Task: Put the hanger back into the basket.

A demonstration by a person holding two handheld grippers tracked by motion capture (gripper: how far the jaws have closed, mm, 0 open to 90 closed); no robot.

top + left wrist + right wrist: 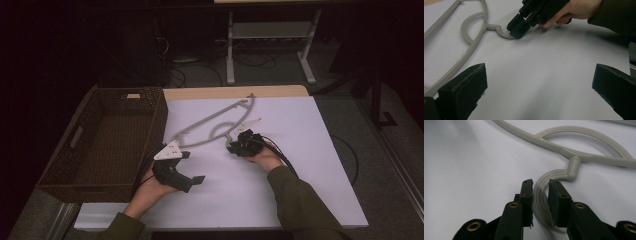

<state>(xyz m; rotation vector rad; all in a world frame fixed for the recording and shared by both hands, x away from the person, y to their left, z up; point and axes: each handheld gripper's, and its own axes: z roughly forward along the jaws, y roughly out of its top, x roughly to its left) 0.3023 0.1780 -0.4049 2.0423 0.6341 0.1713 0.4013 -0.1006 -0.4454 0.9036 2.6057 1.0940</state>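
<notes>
A grey plastic clothes hanger (212,122) with a curved hook lies flat on the white sheet that covers the table (310,165), stretching from near the table's far edge down toward its left side, roughly mid-table. Its hook (544,195) curls toward the person's side. The right gripper (234,146), black and held in the person's right hand (265,157), comes down onto that hook; in the right gripper view its jaws stand on either side of the hook's ribbed curve, drawn in close against it, so the hook is pinched between them. The left gripper view shows the same thing from the side, the black tips meeting the end of the hook on the sheet.

The left gripper (192,167), with a pale three-cornered plate on top, rests in the left hand (155,187) near the table's left edge, just short of the hanger's lower end. Its jaws are spread wide apart with nothing between them but bare sheet.

A dark brown woven wicker basket (75,170) with handle slots sits off the table's left edge, beside the left hand.
</notes>
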